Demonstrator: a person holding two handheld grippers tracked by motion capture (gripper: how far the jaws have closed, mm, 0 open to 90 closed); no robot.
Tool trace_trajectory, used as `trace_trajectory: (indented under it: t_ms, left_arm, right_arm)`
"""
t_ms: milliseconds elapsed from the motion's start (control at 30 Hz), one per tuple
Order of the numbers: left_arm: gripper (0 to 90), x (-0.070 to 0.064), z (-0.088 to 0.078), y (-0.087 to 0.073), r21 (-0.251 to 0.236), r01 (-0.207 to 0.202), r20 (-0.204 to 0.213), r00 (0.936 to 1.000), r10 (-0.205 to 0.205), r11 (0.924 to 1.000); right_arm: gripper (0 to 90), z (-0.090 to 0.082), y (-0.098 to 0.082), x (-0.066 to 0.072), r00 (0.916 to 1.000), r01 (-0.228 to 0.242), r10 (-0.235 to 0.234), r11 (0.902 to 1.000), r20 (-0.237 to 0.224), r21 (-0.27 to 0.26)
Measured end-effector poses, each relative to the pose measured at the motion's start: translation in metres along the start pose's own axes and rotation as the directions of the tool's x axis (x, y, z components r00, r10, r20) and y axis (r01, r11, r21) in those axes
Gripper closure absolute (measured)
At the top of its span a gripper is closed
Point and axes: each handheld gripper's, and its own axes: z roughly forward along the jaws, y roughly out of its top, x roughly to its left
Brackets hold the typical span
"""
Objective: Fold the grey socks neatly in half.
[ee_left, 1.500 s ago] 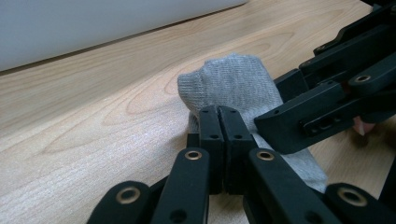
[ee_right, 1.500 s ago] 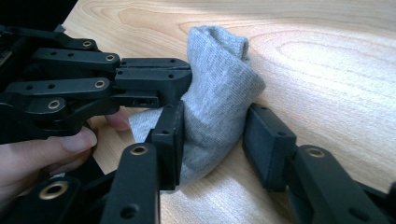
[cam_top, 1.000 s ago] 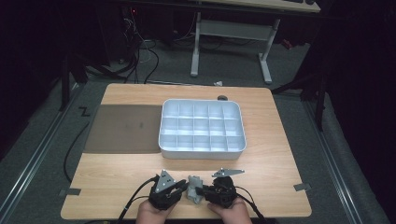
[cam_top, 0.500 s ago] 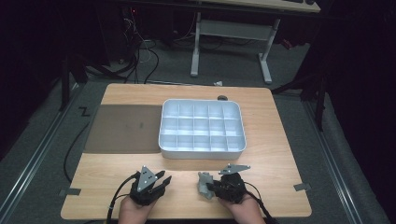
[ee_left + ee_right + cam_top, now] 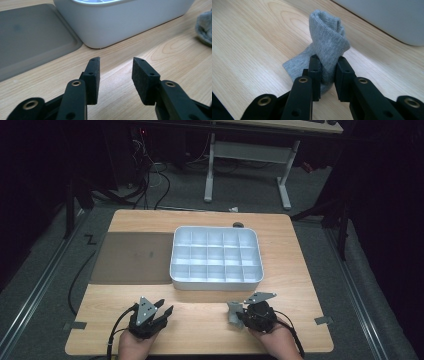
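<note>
Right tongs (image 5: 327,72) pinching a rolled grey knitted sock (image 5: 325,47) near the worktop's (image 5: 200,320) front edge; left tongs (image 5: 115,72) just opening, empty. Best lifting clear before crossing the white compartmented plastic tray's (image 5: 217,281) wall.

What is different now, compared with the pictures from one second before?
The two hands have moved apart along the table's near edge. The left hand-held gripper let go of the grey sock; its jaws have just been opening, nothing between them. The right hand-held gripper keeps the sock clamped. The white tray stayed put.

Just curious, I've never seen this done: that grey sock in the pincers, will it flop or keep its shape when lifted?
The grey sock is soft knit, folded, so it probably droops. It looks light, and the right gripper pinches it, so slipping seems unlikely.
</note>
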Motion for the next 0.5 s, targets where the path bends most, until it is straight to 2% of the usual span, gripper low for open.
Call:
trace_trajectory:
  t_ms: [267, 500]
  left_arm:
    - [57.6, 0.000, 0.001, 0.000, -0.005, -0.008, 0.013, 0.9999, 0.008, 1.0000]
    - [57.1, 0.000, 0.002, -0.001, -0.003, -0.024, 0.020, 0.9995, 0.024, 0.9997]
  right_arm:
    - [78.0, -0.008, 0.003, -0.009, 0.9962, 0.035, -0.041, 0.9961, 0.077, 0.081]
    - [77.7, -0.014, 0.006, -0.018, 0.9886, 0.046, -0.069, 0.9850, 0.134, 0.166]
